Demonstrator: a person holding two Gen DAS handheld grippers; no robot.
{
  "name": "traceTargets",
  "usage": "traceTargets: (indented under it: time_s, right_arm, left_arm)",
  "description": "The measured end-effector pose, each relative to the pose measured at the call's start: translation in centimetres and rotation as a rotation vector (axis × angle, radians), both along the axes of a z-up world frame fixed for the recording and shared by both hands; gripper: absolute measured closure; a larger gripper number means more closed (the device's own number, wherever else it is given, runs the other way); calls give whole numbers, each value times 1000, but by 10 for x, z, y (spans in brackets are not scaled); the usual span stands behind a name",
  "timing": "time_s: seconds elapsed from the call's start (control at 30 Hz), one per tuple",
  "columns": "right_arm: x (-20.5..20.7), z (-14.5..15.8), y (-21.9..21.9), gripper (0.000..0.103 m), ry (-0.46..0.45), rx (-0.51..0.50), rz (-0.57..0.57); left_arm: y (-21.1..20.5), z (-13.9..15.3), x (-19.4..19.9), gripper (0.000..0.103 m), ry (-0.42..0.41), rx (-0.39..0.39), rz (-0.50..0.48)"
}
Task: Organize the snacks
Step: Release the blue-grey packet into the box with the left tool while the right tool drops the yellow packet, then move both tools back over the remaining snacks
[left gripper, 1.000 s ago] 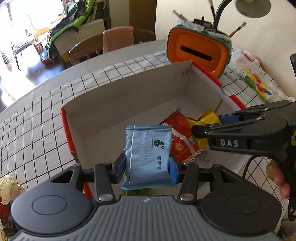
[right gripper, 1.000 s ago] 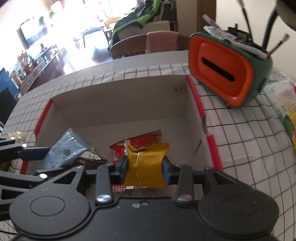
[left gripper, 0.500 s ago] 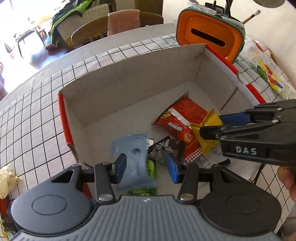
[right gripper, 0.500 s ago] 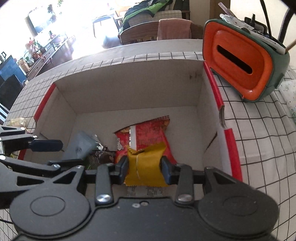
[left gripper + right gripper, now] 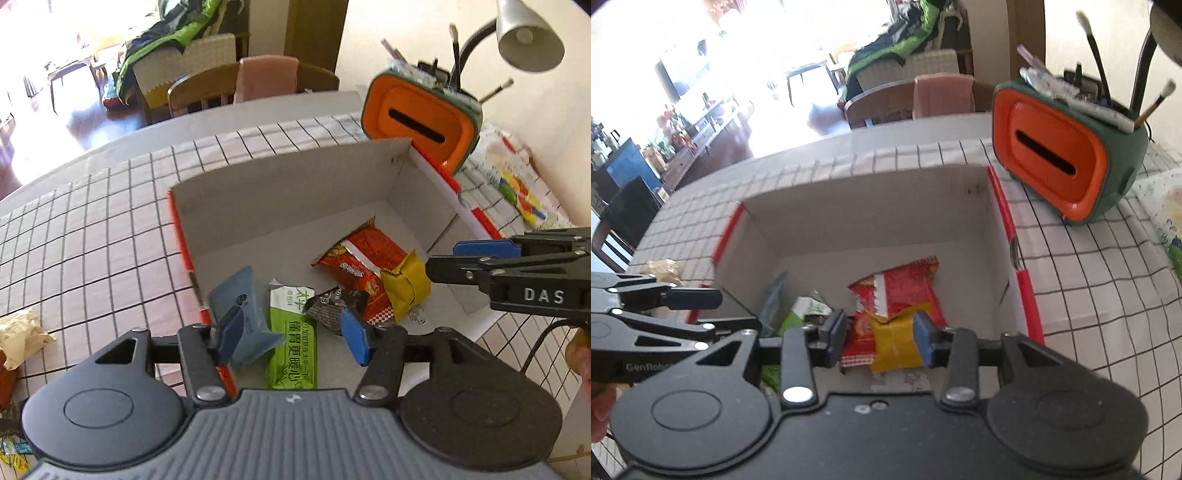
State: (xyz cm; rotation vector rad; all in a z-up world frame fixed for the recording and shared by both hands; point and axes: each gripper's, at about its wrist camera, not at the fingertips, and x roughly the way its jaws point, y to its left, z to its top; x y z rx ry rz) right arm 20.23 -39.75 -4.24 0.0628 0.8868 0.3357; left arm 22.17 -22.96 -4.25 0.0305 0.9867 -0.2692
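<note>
Right wrist view: just opening right gripper (image 5: 879, 336) off yellow packet (image 5: 894, 347) and left gripper (image 5: 291, 332) off blue packet (image 5: 240, 299), stowing both in box (image 5: 868, 206).

Snack packets (image 5: 354, 269) in cardboard box (image 5: 288, 192) on table (image 5: 92, 240), tissue holder (image 5: 421, 118) behind box

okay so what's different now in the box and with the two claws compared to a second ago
The left claw has just opened and dropped the blue packet into the cardboard box, against its left wall. The right claw has let go of the yellow packet, now lying on the red packet. Both claws pulled up slightly.
</note>
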Motion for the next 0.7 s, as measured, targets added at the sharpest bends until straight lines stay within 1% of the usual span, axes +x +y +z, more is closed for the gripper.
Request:
traceTargets:
  time_s: [0.13,0.27,0.43,0.5,0.57,0.6,0.63,0.67,0.7]
  right_arm:
    - [-11,13,12,61,-47,-4,32]
    - [-21,23,27,56,-83,-9,43]
    - [-32,31,48,52,-110,-4,53]
    - [-34,33,58,51,-104,3,63]
    - [-36,33,66,48,-108,7,75]
    - [-38,33,72,44,-111,8,83]
    - [-40,33,78,31,-117,5,87]
    - [-42,33,84,10,-126,2,89]
    - [-44,33,91,4,-136,5,95]
  left_arm:
    - [11,11,-10,45,-38,-9,11]
    - [28,23,-24,41,-79,-20,30]
    - [53,33,-42,40,-121,-21,61]
    - [66,35,-50,37,-131,-29,76]
    - [81,37,-59,37,-141,-32,94]
    - [88,38,-63,37,-144,-33,100]
    - [94,38,-67,37,-145,-33,105]
    - [102,38,-71,37,-148,-33,112]
    - [111,39,-76,36,-152,-32,122]
